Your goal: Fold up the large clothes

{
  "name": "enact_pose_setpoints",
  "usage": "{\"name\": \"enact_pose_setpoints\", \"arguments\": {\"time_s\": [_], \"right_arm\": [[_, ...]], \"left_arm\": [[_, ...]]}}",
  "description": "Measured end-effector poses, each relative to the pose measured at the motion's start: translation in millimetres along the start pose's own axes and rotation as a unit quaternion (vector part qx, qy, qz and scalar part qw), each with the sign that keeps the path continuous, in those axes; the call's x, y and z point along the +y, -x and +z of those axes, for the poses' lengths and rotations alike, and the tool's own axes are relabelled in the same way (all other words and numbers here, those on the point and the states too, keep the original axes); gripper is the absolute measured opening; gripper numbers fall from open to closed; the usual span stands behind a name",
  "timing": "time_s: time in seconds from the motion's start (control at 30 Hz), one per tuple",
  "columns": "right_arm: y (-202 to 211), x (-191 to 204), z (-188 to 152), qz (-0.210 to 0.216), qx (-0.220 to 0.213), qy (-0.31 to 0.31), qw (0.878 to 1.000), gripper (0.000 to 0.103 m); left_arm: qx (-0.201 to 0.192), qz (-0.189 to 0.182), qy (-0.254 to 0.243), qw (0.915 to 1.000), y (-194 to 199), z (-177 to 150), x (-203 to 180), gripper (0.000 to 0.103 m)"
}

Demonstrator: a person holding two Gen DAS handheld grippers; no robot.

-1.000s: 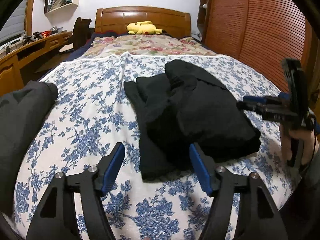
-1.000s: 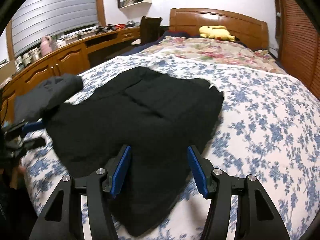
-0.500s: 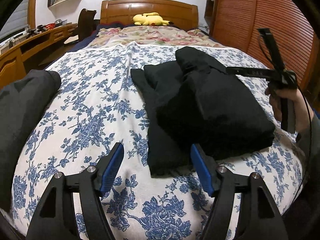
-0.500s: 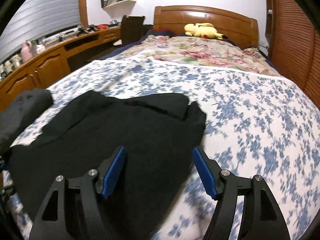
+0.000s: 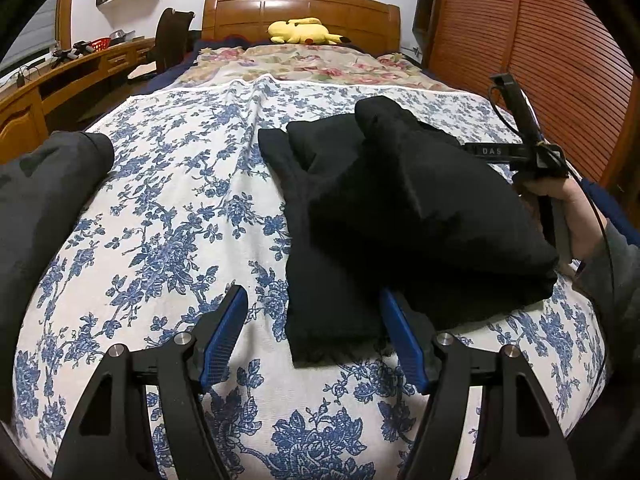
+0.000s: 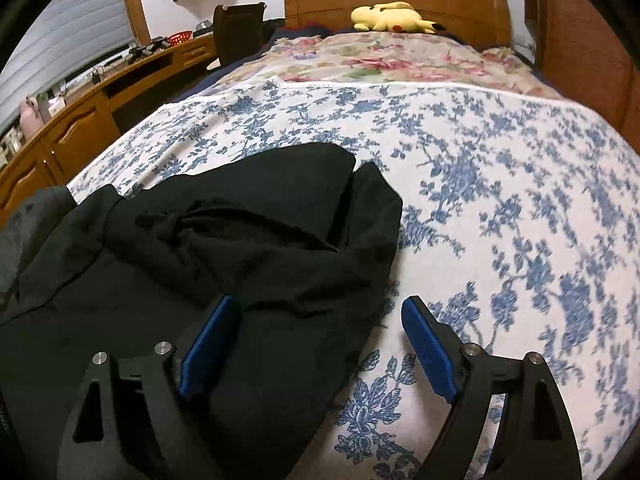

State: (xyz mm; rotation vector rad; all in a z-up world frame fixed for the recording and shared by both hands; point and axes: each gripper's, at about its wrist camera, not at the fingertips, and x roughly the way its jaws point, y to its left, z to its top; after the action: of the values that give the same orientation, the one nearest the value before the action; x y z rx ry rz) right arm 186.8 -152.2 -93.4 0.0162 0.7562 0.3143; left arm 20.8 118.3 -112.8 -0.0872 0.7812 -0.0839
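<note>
A black garment (image 5: 400, 208) lies folded in a thick bundle on the blue-flowered bedspread (image 5: 172, 216). My left gripper (image 5: 313, 294) hovers open at the bundle's near left corner, and its pads touch no cloth. In the right wrist view the same garment (image 6: 240, 248) fills the left half. My right gripper (image 6: 319, 301) is over its right edge with the jaws opening; cloth lies under the left finger, but the pads do not press it. A hand (image 5: 568, 208) holds that right gripper beyond the bundle.
A grey garment (image 5: 48, 184) lies at the bed's left edge. A flowered quilt (image 5: 304, 64) and a yellow plush toy (image 5: 304, 32) sit by the wooden headboard (image 5: 300, 8). A desk (image 5: 60, 84) runs along the left, slatted wooden doors (image 5: 560, 60) along the right.
My right gripper has slid rightward from the middle of the black garment to its right edge, and its jaws have spread wider. The left gripper has barely shifted.
</note>
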Motion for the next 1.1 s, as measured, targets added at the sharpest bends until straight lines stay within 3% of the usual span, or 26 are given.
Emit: {"name": "enact_pose_setpoints", "arguments": {"time_s": [0.4,0.73,0.97,1.1], "right_arm": [[-6,-18,-9,0.055,0.010,-0.042,0.998,0.086],[-9,-19,-10,0.087,0.012,-0.048,0.995,0.069],[-10,-18,-12,0.093,0.007,-0.046,0.995,0.062],[-8,-14,-12,0.100,0.000,-0.037,0.994,0.045]], "left_arm": [[0.001,0.003,0.000,1.0000,-2,0,-1,0.070],[0.005,-0.007,0.004,1.0000,-3,-1,-1,0.070],[0.005,-0.011,0.000,0.9999,-2,-2,-2,0.069],[0.009,-0.039,0.007,0.9992,0,-3,-3,0.048]]}}
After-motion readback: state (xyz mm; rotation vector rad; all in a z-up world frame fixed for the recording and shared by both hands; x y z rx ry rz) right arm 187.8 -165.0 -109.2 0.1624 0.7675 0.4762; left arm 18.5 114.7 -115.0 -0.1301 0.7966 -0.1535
